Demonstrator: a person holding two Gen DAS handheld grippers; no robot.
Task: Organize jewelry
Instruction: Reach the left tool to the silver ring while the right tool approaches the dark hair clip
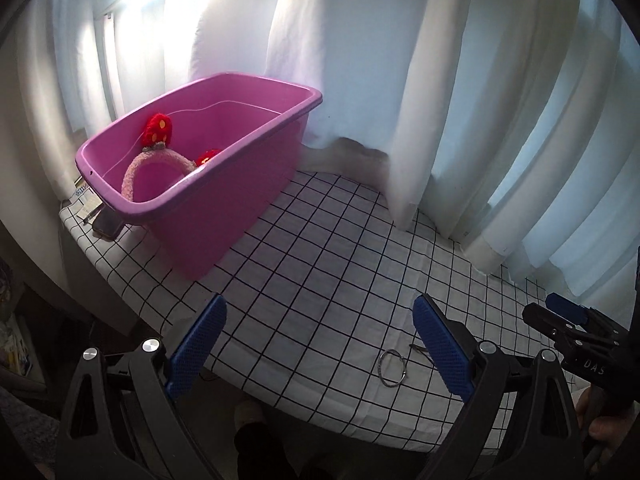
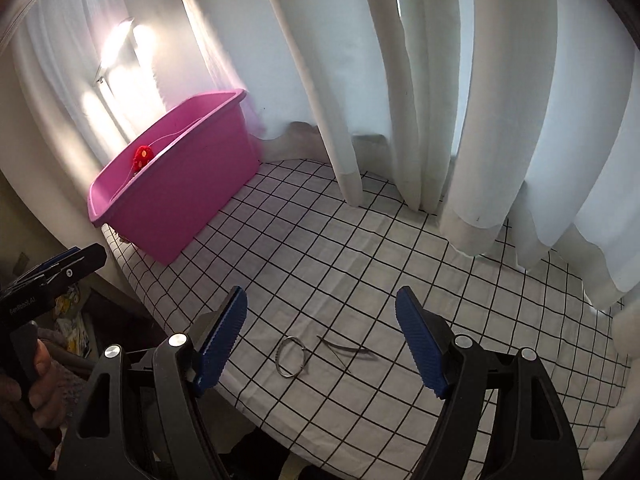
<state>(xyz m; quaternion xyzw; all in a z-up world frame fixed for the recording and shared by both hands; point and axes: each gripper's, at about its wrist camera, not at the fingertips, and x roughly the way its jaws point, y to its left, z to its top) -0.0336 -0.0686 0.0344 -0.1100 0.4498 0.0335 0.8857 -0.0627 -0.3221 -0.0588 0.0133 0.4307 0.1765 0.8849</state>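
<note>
A silver bangle (image 1: 392, 369) lies on the checked tablecloth (image 1: 320, 264) near the front edge; it also shows in the right wrist view (image 2: 291, 356). A thin dark hair clip (image 2: 347, 353) lies just right of it, partly hidden in the left wrist view (image 1: 419, 349). A pink tub (image 1: 208, 184) at the back left holds a pink fluffy headband with red strawberries (image 1: 158, 152); the tub also shows in the right wrist view (image 2: 176, 192). My left gripper (image 1: 318, 344) is open and empty above the front edge. My right gripper (image 2: 322, 340) is open and empty above the bangle and clip.
White curtains (image 1: 460, 100) hang along the back and right and rest on the cloth. A dark phone (image 1: 107, 226) and papers lie behind the tub at the table's left edge. The table drops off at front and left.
</note>
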